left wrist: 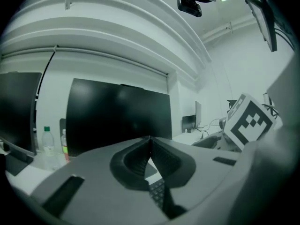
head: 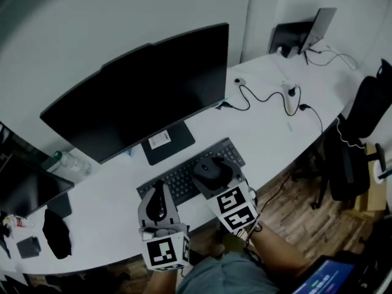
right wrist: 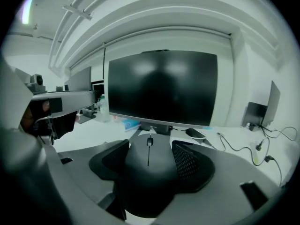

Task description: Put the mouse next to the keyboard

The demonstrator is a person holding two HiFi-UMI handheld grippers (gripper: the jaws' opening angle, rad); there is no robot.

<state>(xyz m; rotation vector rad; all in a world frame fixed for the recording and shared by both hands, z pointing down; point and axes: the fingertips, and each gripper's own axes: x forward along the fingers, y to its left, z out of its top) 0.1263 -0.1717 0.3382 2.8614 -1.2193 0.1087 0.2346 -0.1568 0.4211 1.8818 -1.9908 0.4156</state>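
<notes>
A black mouse [head: 212,171] sits between the pads of my right gripper [head: 212,170], which is shut on it and holds it above the right half of the dark keyboard [head: 179,180] on the white desk. In the right gripper view the mouse [right wrist: 149,165] fills the gap between the jaws, its wheel pointing toward the monitor [right wrist: 161,88]. My left gripper [head: 157,188] hangs over the keyboard's front left corner with its jaws shut and nothing in them; its fingertips [left wrist: 150,138] meet, and keyboard keys [left wrist: 157,192] show below them.
A big monitor [head: 144,90] stands behind the keyboard on a flat foot [head: 168,143]. Cables and plugs [head: 269,97] lie at the right back, with a laptop [head: 315,29] further off. Bottles [head: 70,161] and dark items [head: 55,231] are at the left. A chair [head: 358,133] stands beside the desk's right edge.
</notes>
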